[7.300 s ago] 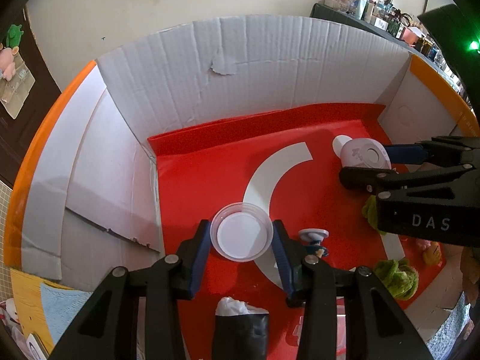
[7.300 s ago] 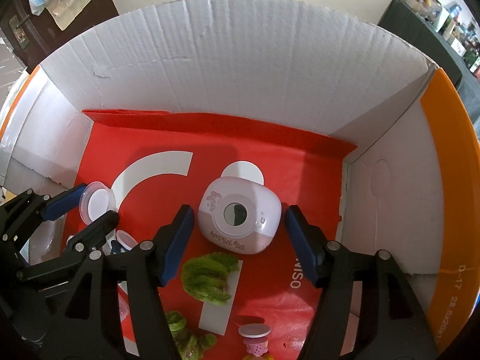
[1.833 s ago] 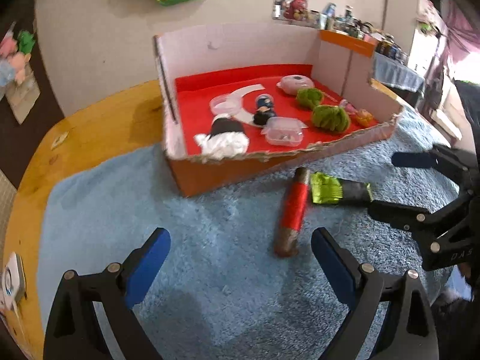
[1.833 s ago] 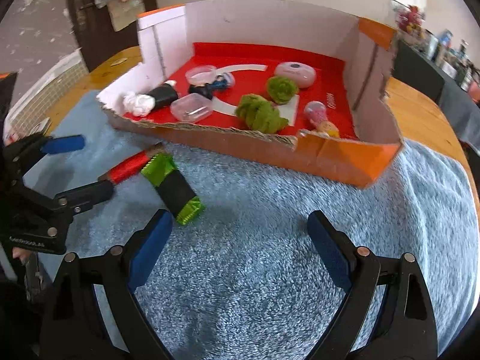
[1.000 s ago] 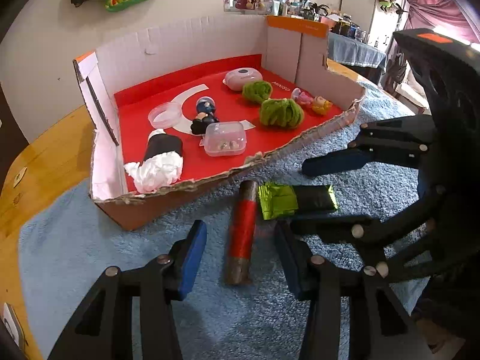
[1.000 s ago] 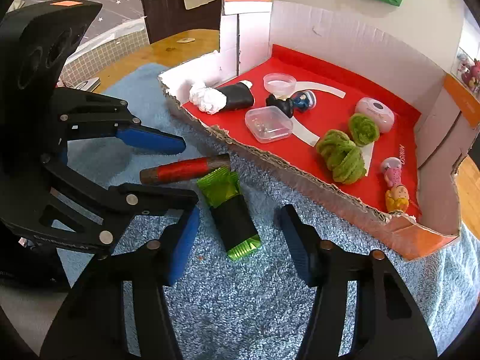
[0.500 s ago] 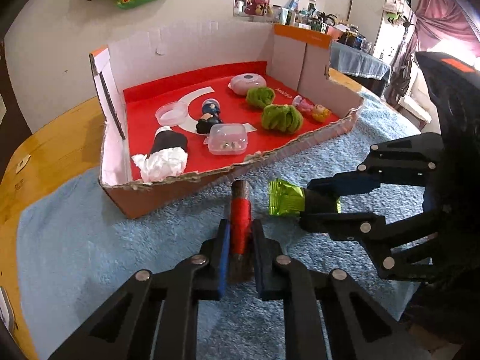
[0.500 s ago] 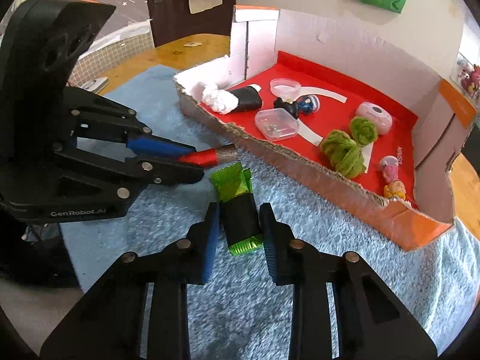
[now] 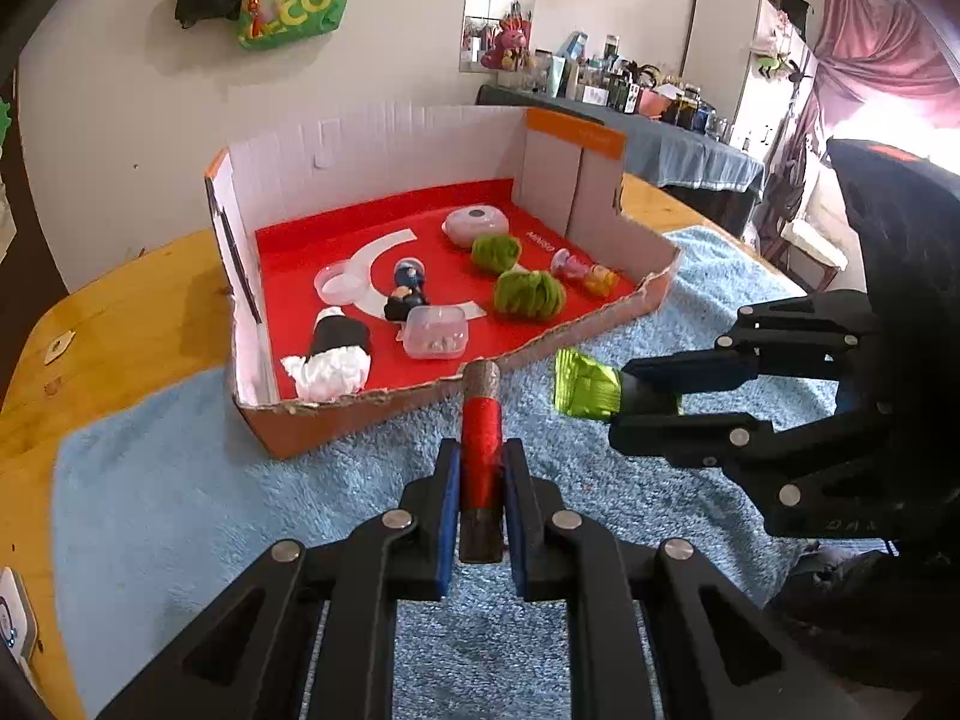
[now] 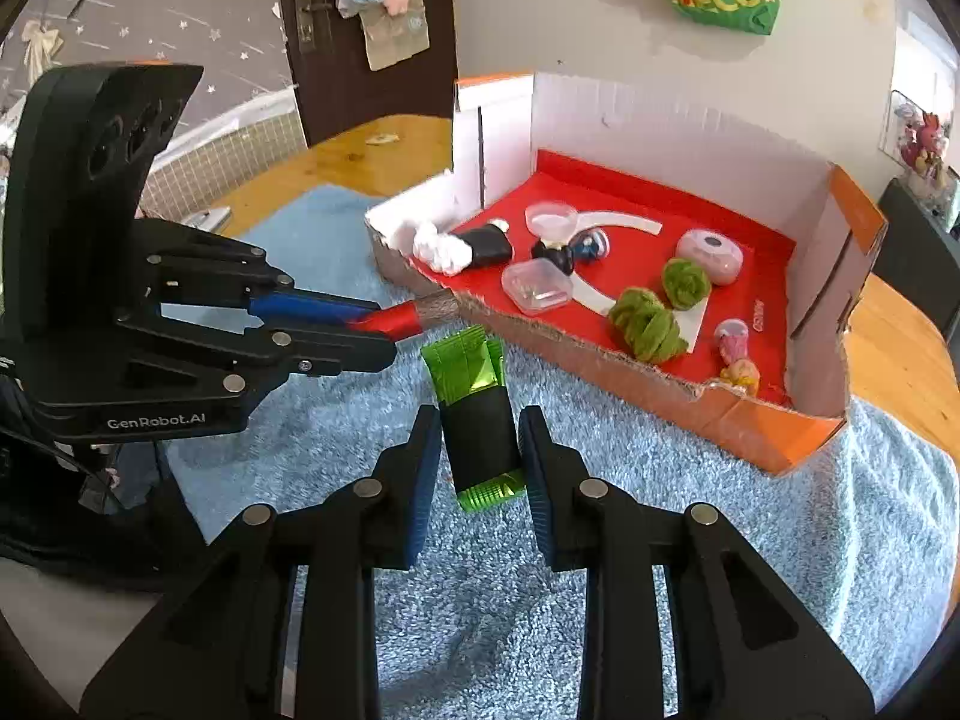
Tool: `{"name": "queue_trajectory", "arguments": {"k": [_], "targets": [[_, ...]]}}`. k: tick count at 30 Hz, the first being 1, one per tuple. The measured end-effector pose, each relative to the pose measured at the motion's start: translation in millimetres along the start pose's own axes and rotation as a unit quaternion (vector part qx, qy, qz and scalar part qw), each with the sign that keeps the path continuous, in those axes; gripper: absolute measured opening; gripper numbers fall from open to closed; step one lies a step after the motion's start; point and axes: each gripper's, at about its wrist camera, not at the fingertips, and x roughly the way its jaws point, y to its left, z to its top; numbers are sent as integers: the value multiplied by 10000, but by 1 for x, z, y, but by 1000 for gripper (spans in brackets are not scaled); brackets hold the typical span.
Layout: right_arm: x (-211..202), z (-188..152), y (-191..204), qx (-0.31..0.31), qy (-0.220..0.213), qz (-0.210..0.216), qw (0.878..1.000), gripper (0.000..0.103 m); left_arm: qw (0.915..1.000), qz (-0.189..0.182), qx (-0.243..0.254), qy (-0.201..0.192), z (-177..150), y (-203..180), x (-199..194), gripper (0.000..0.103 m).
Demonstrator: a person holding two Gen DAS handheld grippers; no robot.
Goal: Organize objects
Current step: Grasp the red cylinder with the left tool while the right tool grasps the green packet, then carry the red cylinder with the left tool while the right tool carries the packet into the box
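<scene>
Blue towel [image 9: 180, 480] fronts the cardboard box [image 9: 420, 138]. My left gripper [image 9: 482, 480] is clamped on the red roll [image 9: 480, 438], my right gripper [image 10: 480, 450] on the green-ended packet [image 10: 477, 420]; both lifted, I judge, for boxing.

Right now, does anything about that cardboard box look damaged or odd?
Yes. The cardboard box has a ragged, torn front edge, cut low and uneven, and the figurine inside lies on its side.
</scene>
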Motion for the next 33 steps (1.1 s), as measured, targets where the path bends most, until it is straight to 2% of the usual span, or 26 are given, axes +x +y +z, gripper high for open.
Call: {"name": "queue_trajectory", "arguments": {"k": [10,15,23,26,29,33], "targets": [[-8,4,-10,189,-89,-126,9997,26,9999,-57,-48,-116,8,-1,-7,14],[-12,14,-18,263,-154,-203,9993,26,9997,-27,-142,-208,23,0,-9,14],[-10,61,-43,370,-176,-587,9974,26,9984,-42,-536,-153,71,11,5,14],[-5,83,-55,392,-118,-705,9967,26,9978,89,-651,-106,92,18,14,14],[7,105,-69,350,52,-904,9953,26,9965,113,-823,1,109,27,25,14],[29,128,-93,589,411,-852,9938,26,9924,-3,-1202,254,128,44,48,14]]}}
